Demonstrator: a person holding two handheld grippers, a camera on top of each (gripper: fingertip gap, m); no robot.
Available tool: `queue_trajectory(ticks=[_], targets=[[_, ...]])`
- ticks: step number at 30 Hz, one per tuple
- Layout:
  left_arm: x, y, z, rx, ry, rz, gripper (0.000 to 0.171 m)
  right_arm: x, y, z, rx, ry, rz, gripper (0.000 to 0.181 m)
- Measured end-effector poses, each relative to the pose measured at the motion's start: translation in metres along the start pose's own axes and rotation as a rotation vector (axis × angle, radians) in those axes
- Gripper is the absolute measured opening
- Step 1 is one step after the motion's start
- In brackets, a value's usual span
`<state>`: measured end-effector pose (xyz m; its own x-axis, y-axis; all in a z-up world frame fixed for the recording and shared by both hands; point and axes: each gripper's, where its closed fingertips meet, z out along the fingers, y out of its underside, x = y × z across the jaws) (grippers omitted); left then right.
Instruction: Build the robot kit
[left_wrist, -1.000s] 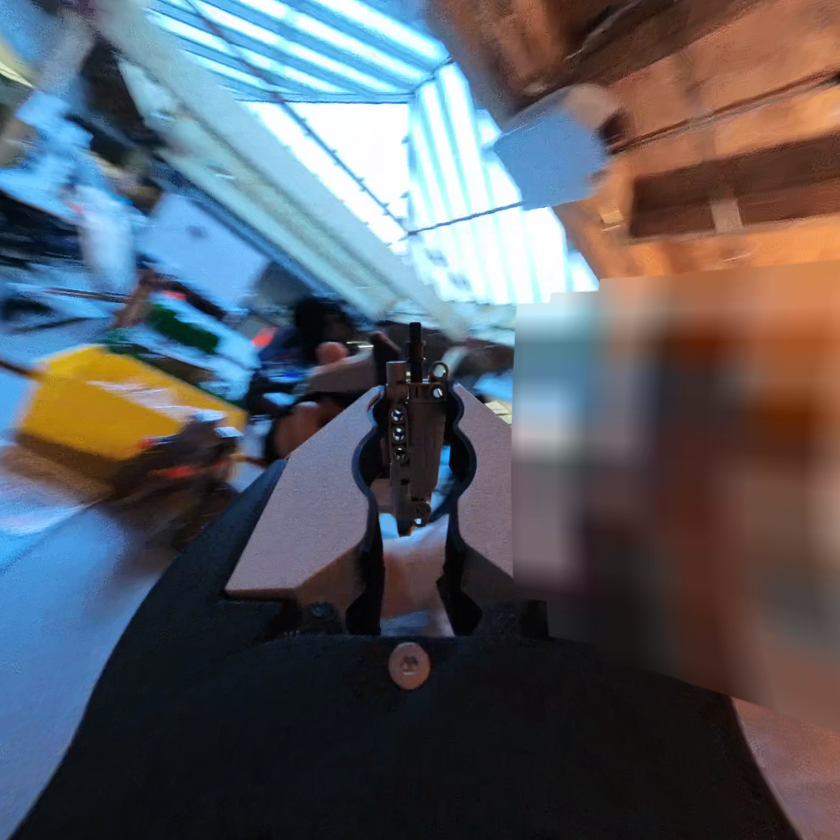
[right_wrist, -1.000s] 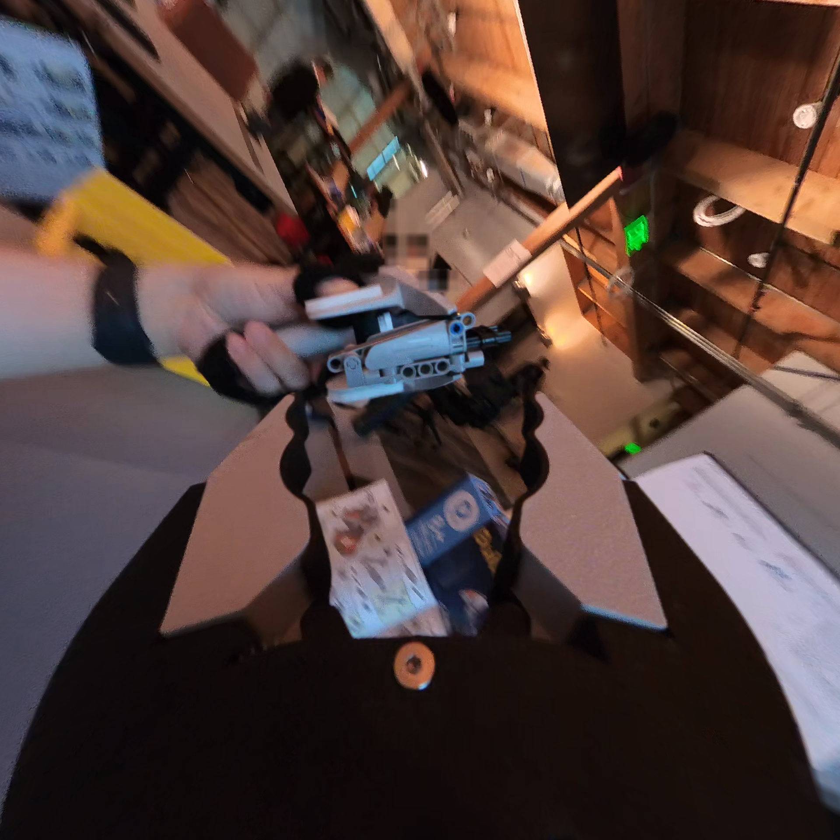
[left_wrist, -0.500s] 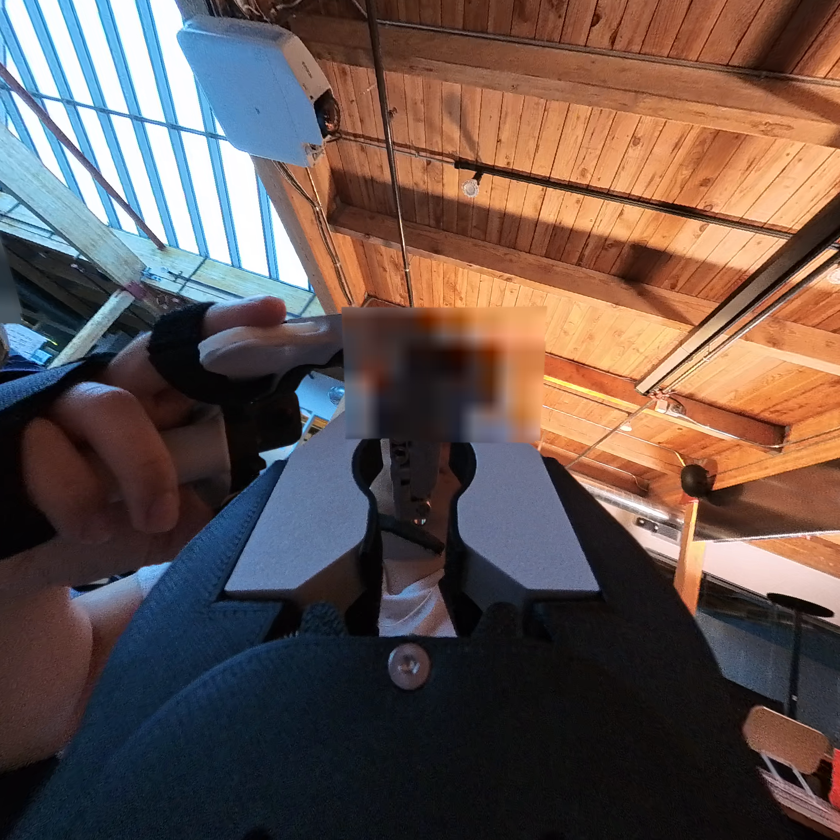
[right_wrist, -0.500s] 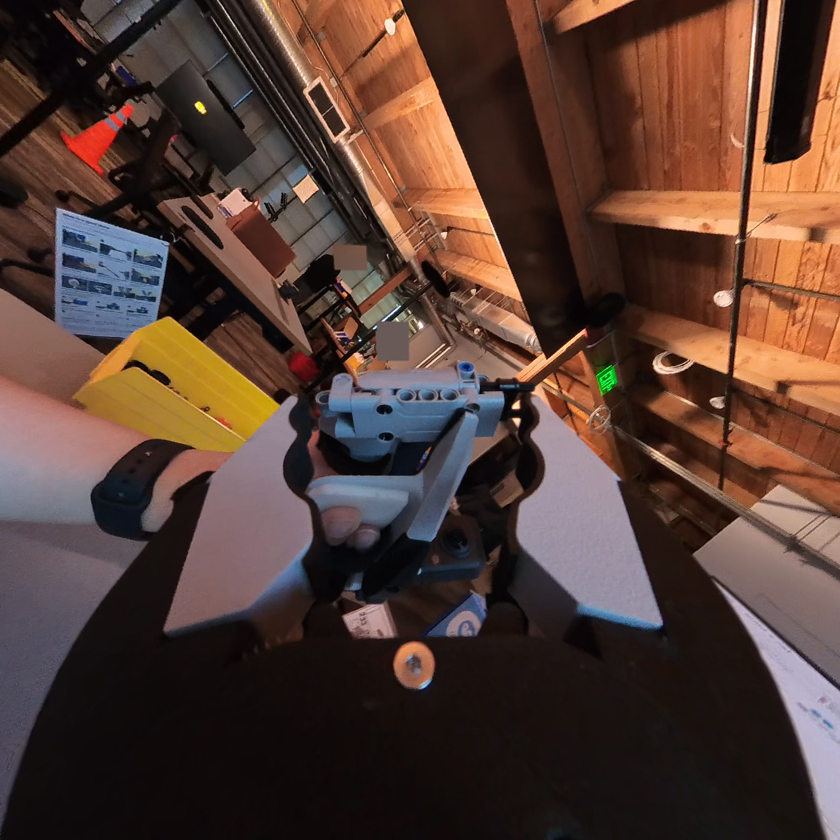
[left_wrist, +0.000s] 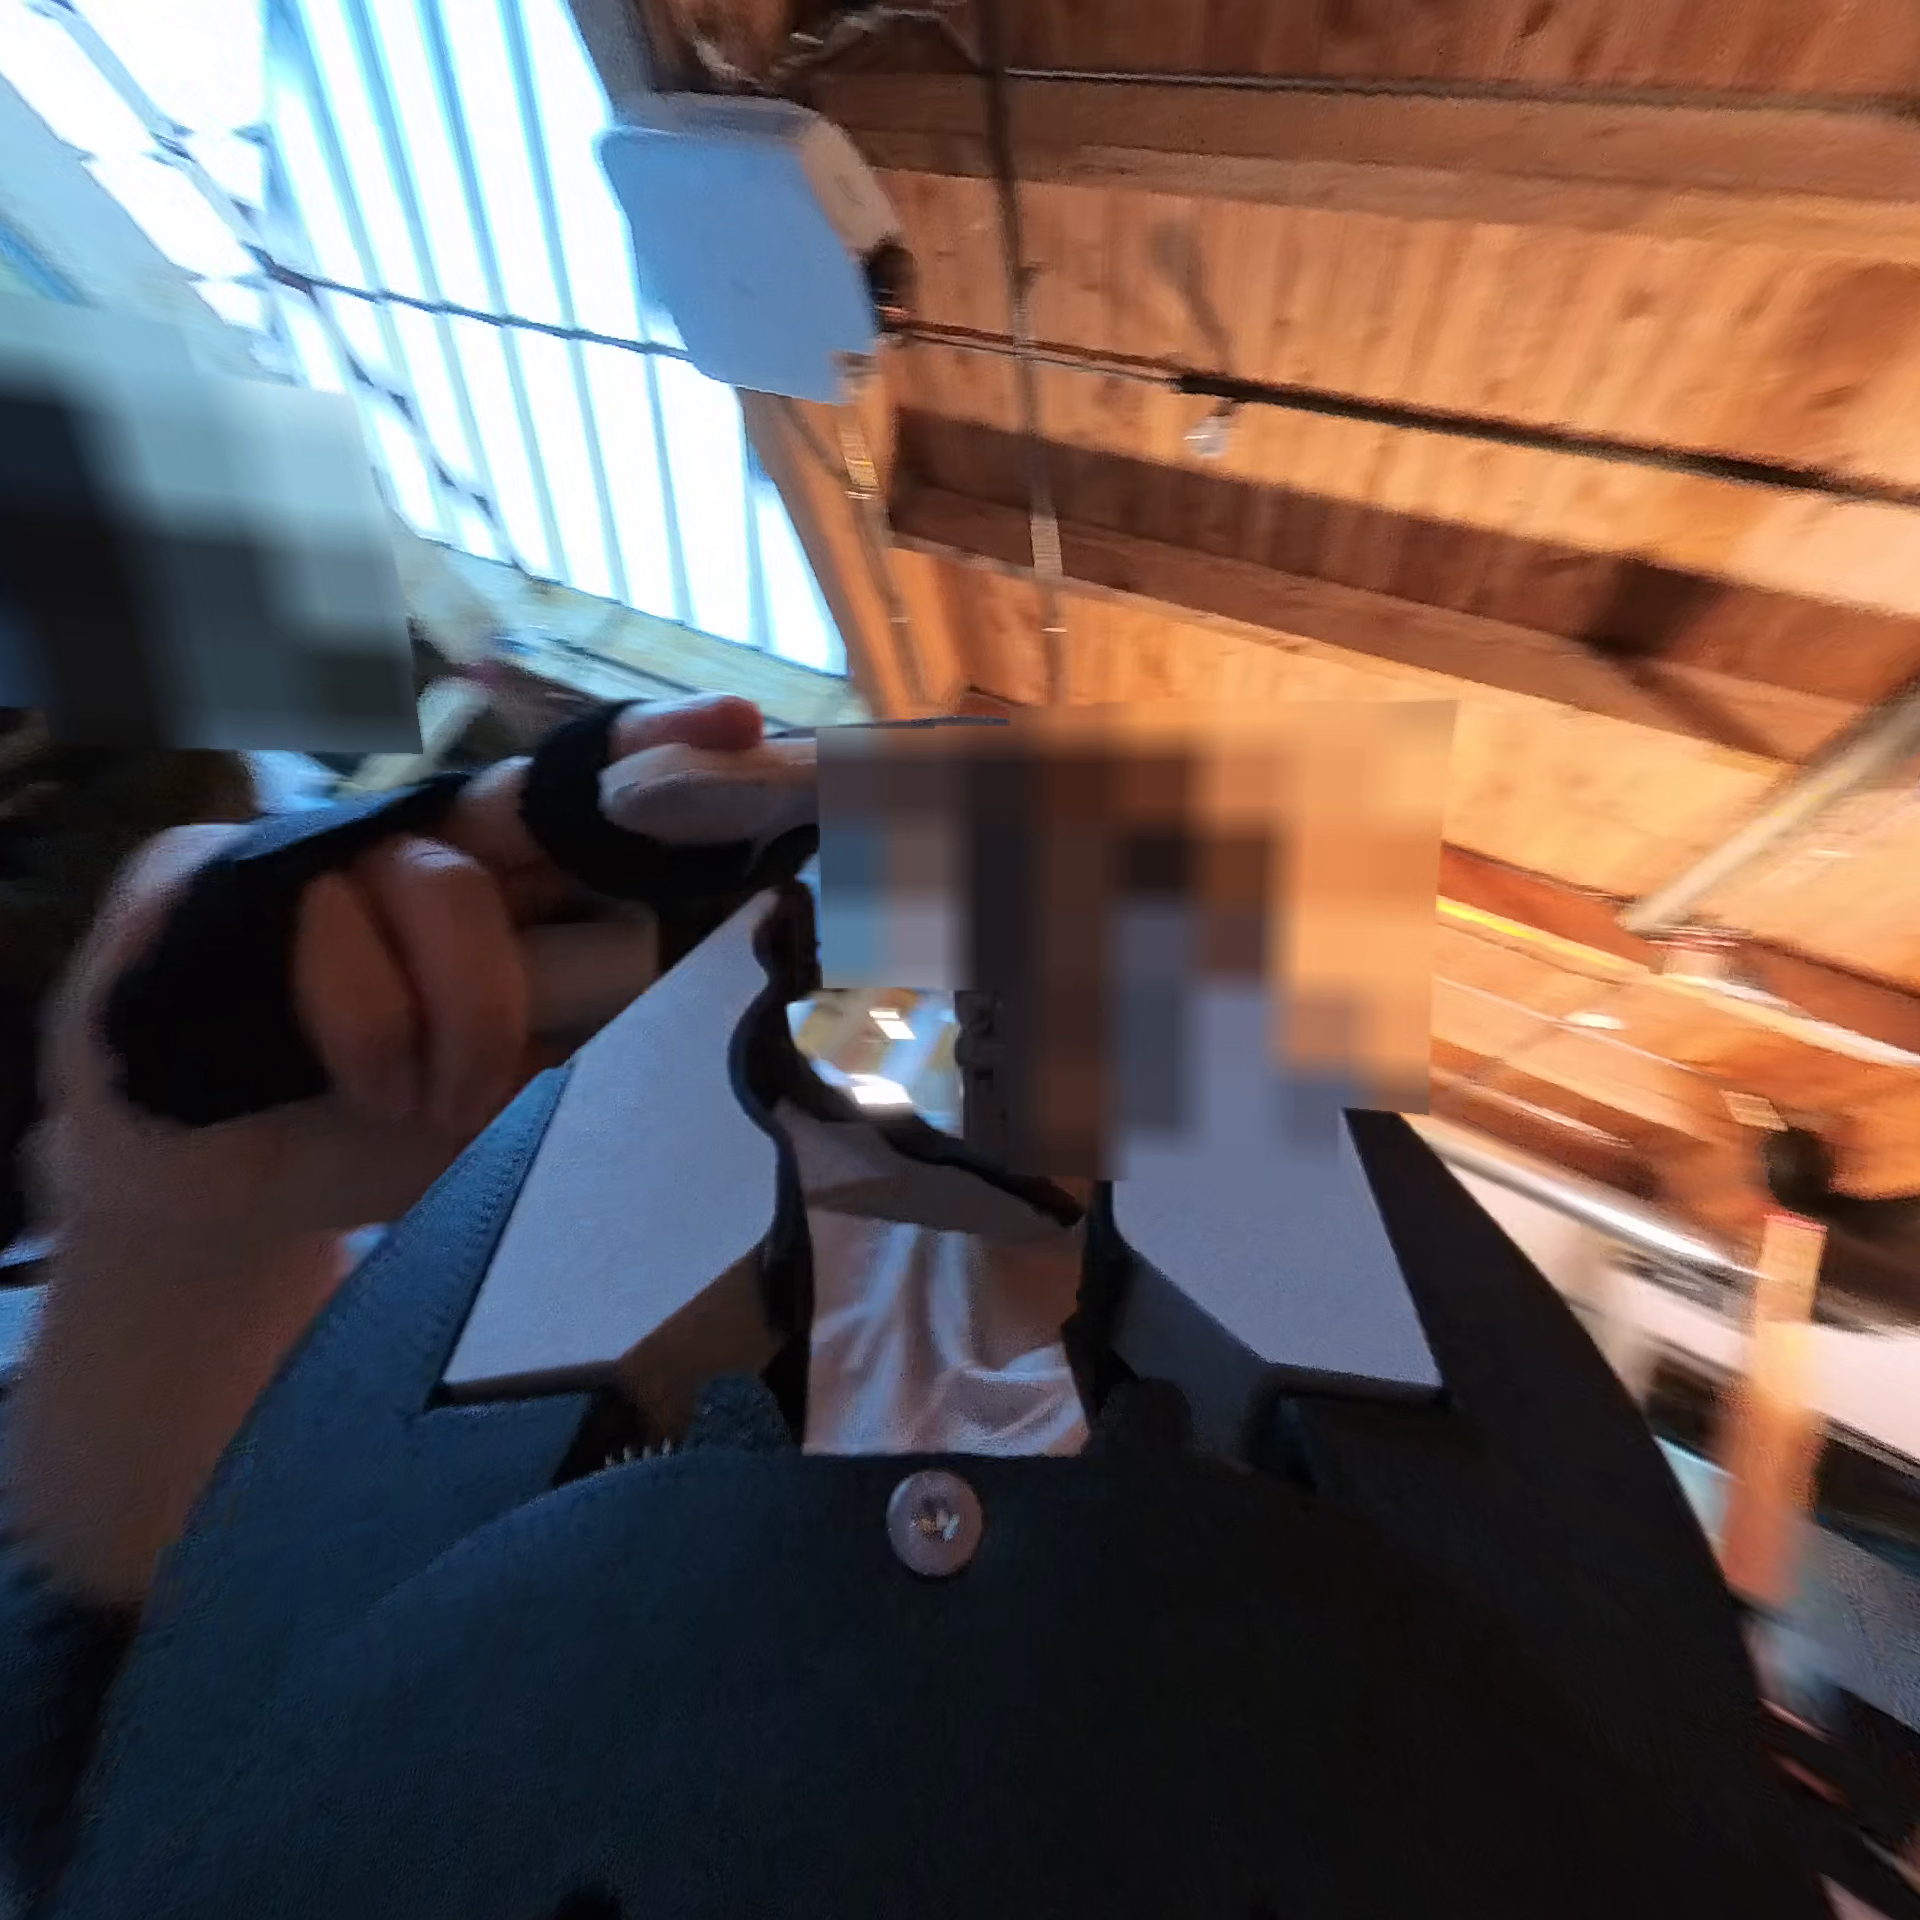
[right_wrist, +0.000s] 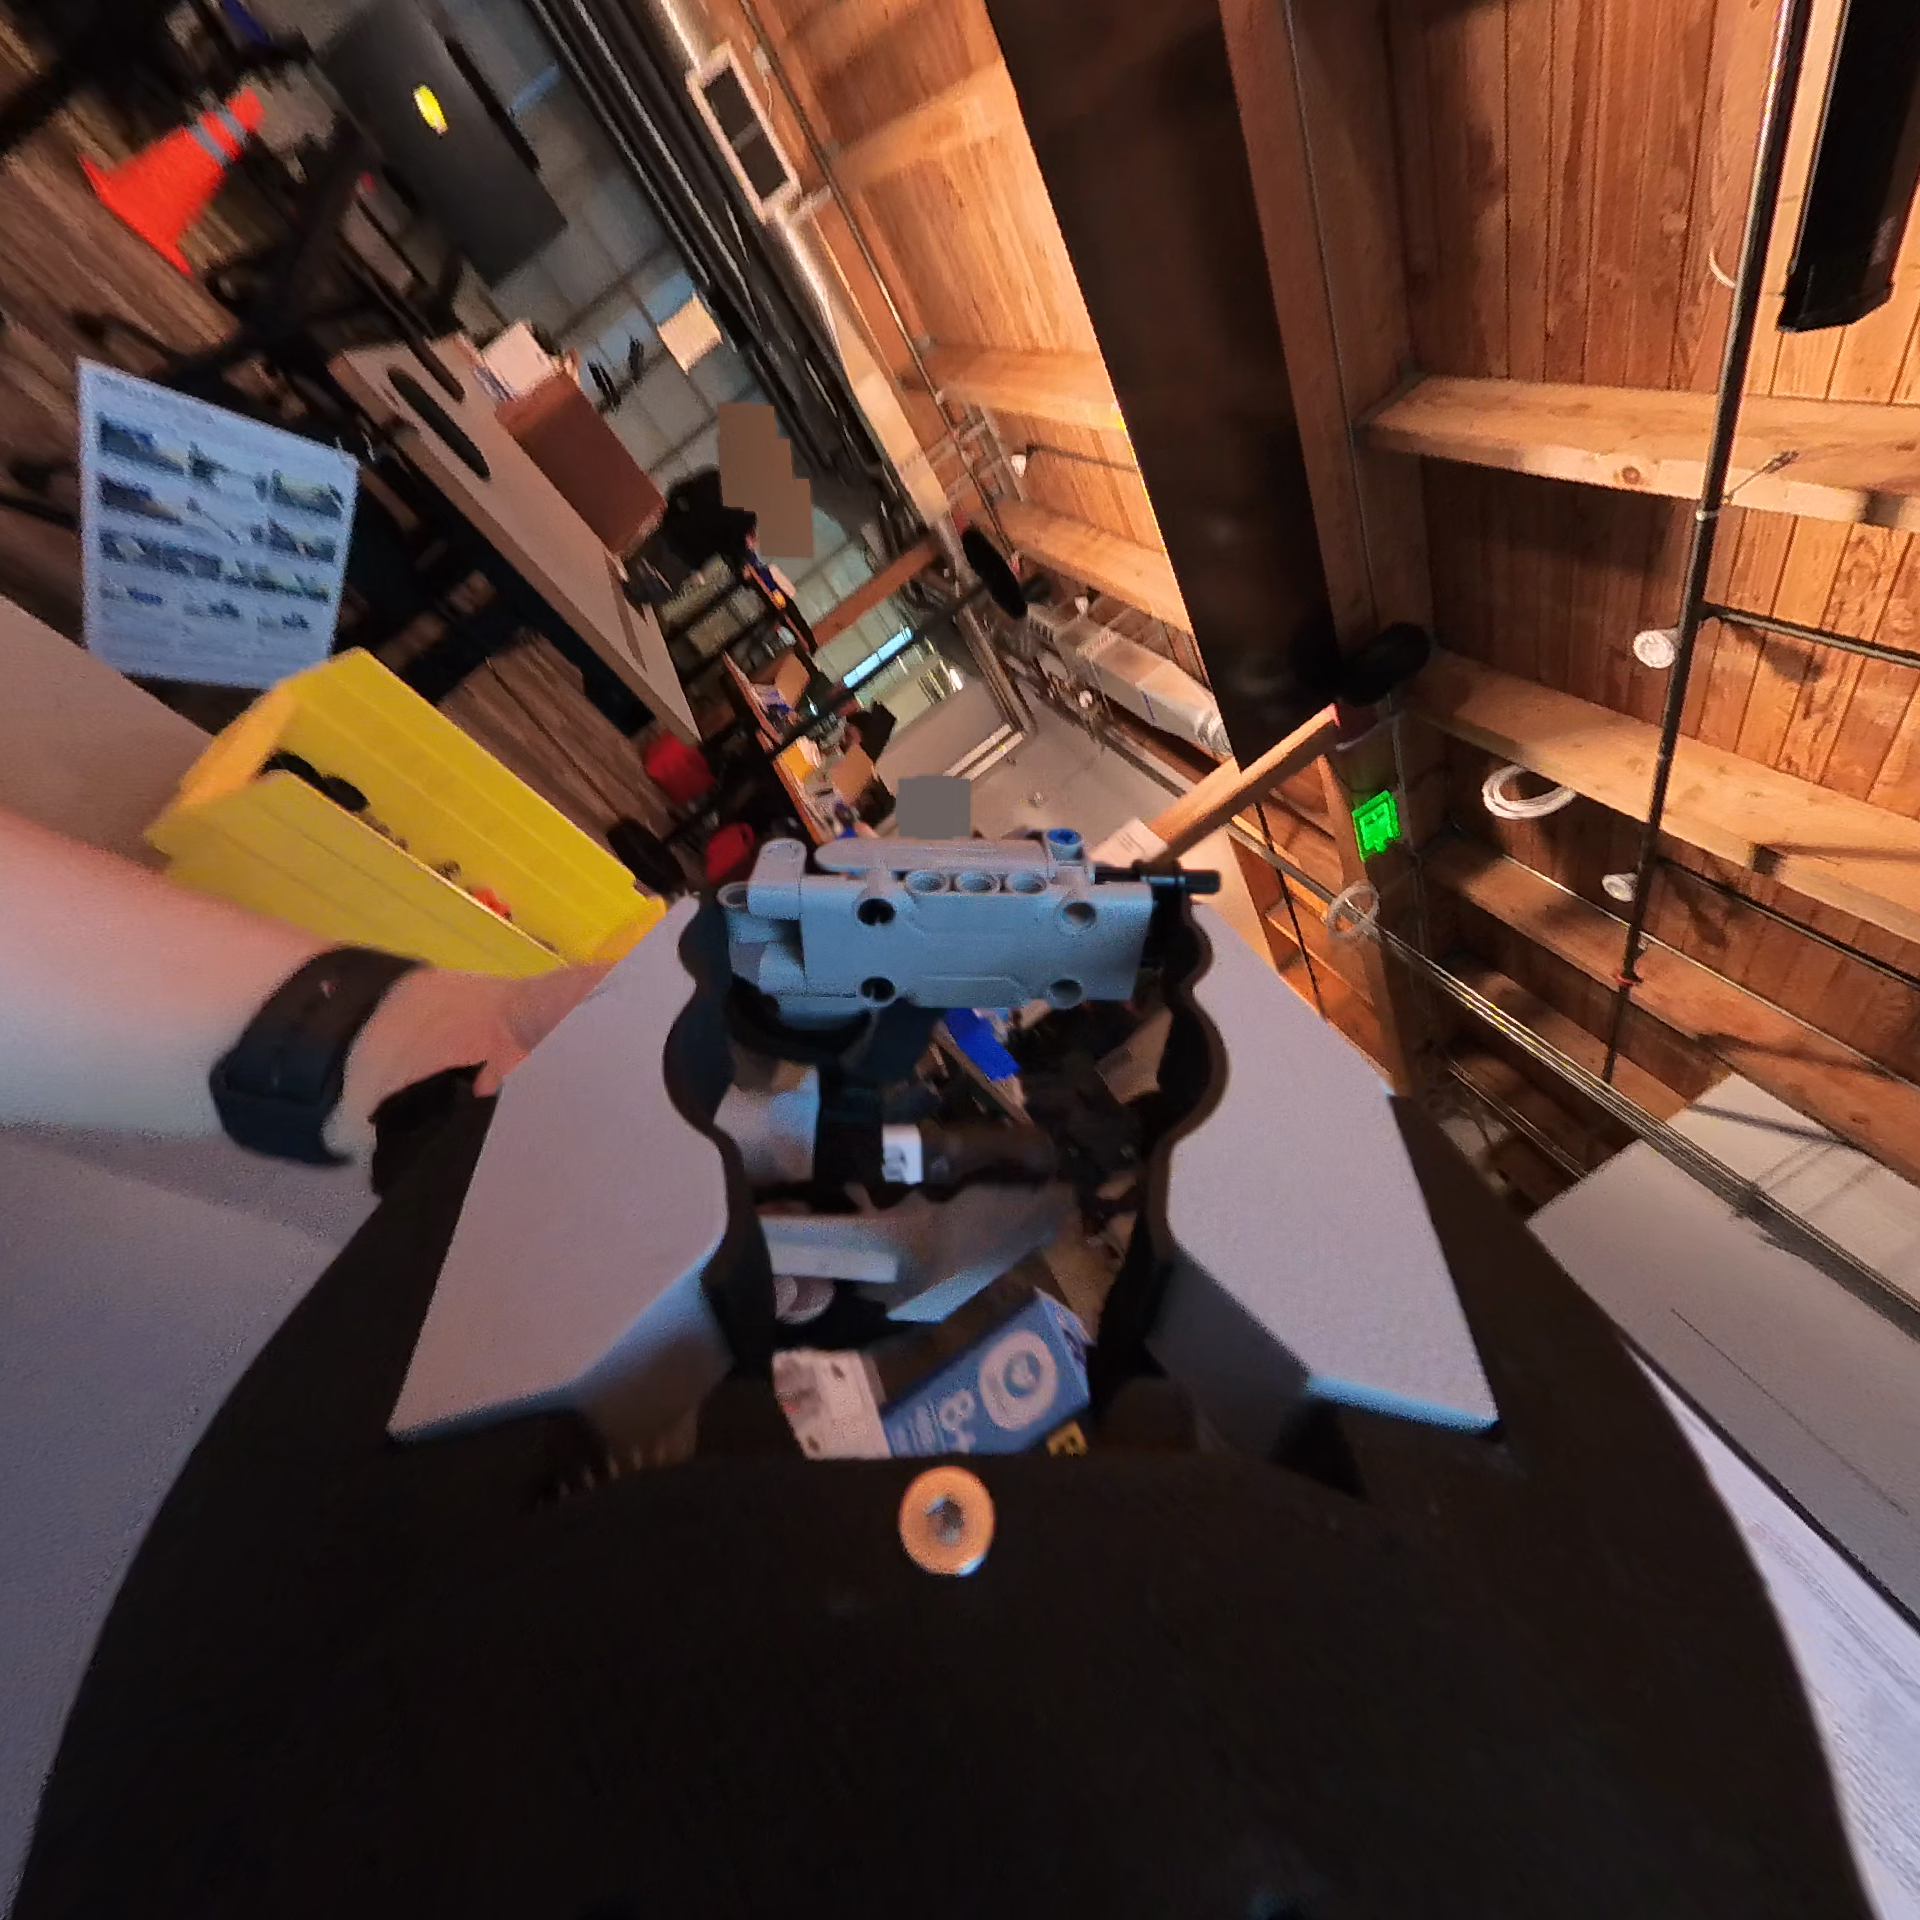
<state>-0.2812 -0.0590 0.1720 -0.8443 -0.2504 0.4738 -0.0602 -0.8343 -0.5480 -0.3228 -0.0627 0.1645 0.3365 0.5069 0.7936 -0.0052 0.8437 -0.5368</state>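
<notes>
A grey brick assembly (right_wrist: 966, 945) with holes and a black pin lies crosswise between the tips of my right gripper (right_wrist: 930, 920). The right jaws are shut on its two ends. Below it in that view, the left gripper's grey fingers (right_wrist: 831, 1252) show blurred, lower than the assembly. In the left wrist view my left gripper (left_wrist: 935, 1008) points up at the ceiling with its jaws apart. A thin dark edge of the assembly (left_wrist: 982, 1060) shows in the gap, clear of the left finger; a mosaic patch hides the rest. A gloved hand (left_wrist: 312, 987) is at the left.
A yellow bin (right_wrist: 395, 831) stands at the left behind an arm with a black wristband (right_wrist: 291, 1049). A blue box (right_wrist: 987, 1392) lies below the grippers. A white sheet on a grey table (right_wrist: 1766, 1403) is at the right. The wooden ceiling carries a white box (left_wrist: 748, 239).
The left jaws have widened and no longer clamp the assembly. The right jaws have closed in on its ends. The left gripper's fingers have dropped below it.
</notes>
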Motion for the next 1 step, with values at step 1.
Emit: queue_trajectory(ticks=[1], targets=[[-0.0046, -0.0038, -0.0067, 0.006, -0.096, 0.060, 0.063, 0.0025, 0.0042, -0.0007, -0.028, 0.009, -0.021, 0.083]])
